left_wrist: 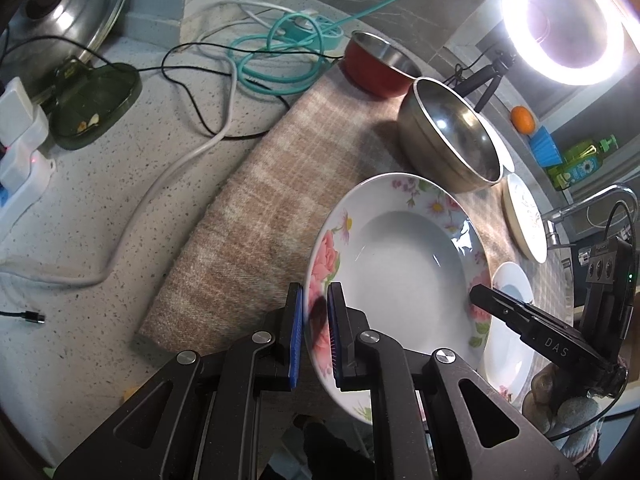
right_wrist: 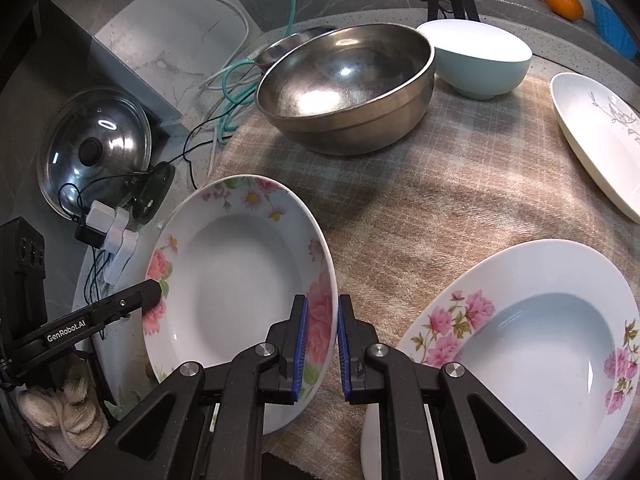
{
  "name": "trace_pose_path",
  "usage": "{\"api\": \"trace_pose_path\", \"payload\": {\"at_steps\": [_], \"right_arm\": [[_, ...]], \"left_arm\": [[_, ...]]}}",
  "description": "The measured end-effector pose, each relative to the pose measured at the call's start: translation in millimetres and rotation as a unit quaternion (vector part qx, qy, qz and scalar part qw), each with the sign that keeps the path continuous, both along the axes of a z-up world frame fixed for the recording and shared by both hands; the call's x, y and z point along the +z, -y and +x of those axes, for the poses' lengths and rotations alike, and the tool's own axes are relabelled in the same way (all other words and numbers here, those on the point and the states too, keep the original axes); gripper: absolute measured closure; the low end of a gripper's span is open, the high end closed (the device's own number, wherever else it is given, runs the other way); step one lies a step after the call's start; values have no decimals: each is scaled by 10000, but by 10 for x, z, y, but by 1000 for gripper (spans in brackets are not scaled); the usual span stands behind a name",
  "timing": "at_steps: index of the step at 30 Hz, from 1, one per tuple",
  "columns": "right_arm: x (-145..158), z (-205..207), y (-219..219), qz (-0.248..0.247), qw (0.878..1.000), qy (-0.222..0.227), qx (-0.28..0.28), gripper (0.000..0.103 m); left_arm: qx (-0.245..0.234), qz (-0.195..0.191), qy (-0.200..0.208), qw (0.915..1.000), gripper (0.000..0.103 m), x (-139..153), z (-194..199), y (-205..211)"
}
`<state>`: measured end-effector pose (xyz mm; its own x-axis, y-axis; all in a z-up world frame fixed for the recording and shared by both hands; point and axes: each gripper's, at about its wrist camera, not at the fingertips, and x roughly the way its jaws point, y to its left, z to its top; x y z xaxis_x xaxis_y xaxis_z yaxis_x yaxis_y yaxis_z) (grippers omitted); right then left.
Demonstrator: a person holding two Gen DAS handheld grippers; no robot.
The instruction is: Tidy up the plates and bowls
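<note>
steel bowl [right_wrist: 344, 92] hides most of the red bowl [left_wrist: 376, 68]; pot lid [left_wrist: 68, 12] cut off.

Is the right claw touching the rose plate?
Touching. The right wrist view shows the right claw with its blue pads clamped on the rim of the rose plate, one on each side.

Open cloth [right_wrist: 420, 216] mid-mat; blocked behind by steel bowl [right_wrist: 348, 92], right by plates [right_wrist: 532, 356], left by cables [left_wrist: 224, 80].

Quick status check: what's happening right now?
Left gripper and right gripper shut on floral plate, opposite rims. Second floral plate alongside, apart. Path clear.
</note>
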<state>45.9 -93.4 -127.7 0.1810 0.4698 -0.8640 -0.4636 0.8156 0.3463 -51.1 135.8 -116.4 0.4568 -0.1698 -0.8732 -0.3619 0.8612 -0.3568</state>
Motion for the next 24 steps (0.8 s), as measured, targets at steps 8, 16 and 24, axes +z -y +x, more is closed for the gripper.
{"api": "trace_pose_path", "payload": {"at_steps": [8, 16, 24], "right_arm": [[120, -8, 206, 57, 9997, 65, -230, 90], [222, -37, 495, 69, 9984, 134, -543, 90], [263, -46, 897, 33, 9953, 162, -950, 90]], "left_arm": [[-223, 10, 118, 9997, 93, 94, 100, 166], [-553, 3, 216, 9982, 93, 155, 233, 437], [-998, -15, 212, 9948, 93, 139, 410, 798]]}}
